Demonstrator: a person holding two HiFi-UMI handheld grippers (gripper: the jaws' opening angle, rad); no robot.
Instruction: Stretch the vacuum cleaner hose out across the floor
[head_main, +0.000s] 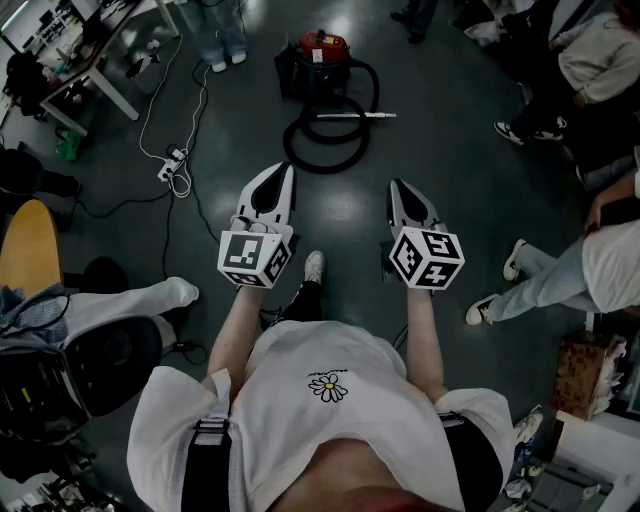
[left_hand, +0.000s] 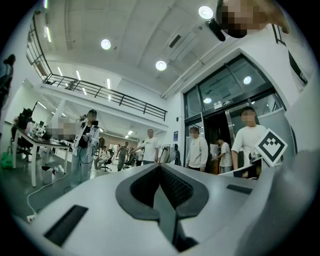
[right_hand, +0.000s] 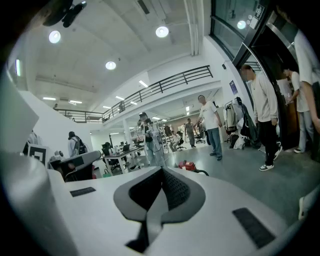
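You are at the approach, with nothing gripped yet. Both tools are pinched fully together and empty: the left gripper (head_main: 288, 172) and the right gripper (head_main: 396, 186) each show their ribbed pads meeting in their own views, the left gripper (left_hand: 160, 168) against the far doorway, the right gripper (right_hand: 161, 170) above the floor. Spread the jaws before you get down to the floor, not once you are there.

Bare floor (head_main: 340, 215) lies between you and the work. Beyond it the hose (head_main: 288, 148) lies coiled in loops, well ahead of both tips, with the metal wand (head_main: 352, 115) resting across the coil and the red vacuum cleaner (head_main: 322, 50) just behind it. My advice: take the free end at the wand with one tool and lead it away from the machine, letting the loops unroll one at a time; pulling from the middle of the coil will likely tangle it or drag the cleaner along. Choose a lane away from the white cable and power strip (head_main: 172, 165) to your left and the bystanders' feet on the right.

Your forearms reach straight ahead, side by side and well apart, marker cubes toward you. The left tool sits about level, looking out at the room; the right dips slightly, so the vacuum cleaner (right_hand: 188, 164) shows just above its tips.
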